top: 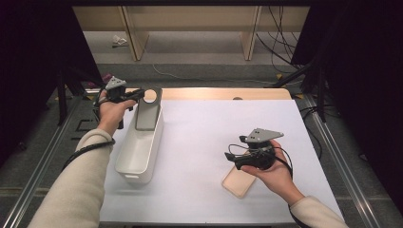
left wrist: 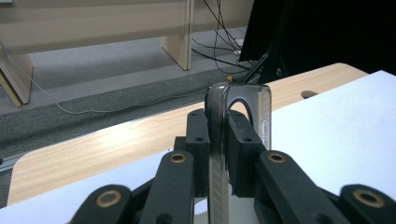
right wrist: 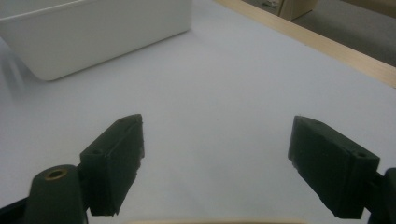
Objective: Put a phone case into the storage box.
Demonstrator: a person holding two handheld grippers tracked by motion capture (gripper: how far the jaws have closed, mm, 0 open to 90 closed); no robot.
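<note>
Clearly, the left gripper (top: 135,93) is closed on a flat metal plate with a round hole (top: 148,110), held upright over the far end of the white bin (top: 138,149). The right gripper (top: 234,159) is spread wide and empty, just above a beige tray (top: 237,183).

Cream sleeves (top: 78,190); black jaws with brass pivots.
</note>
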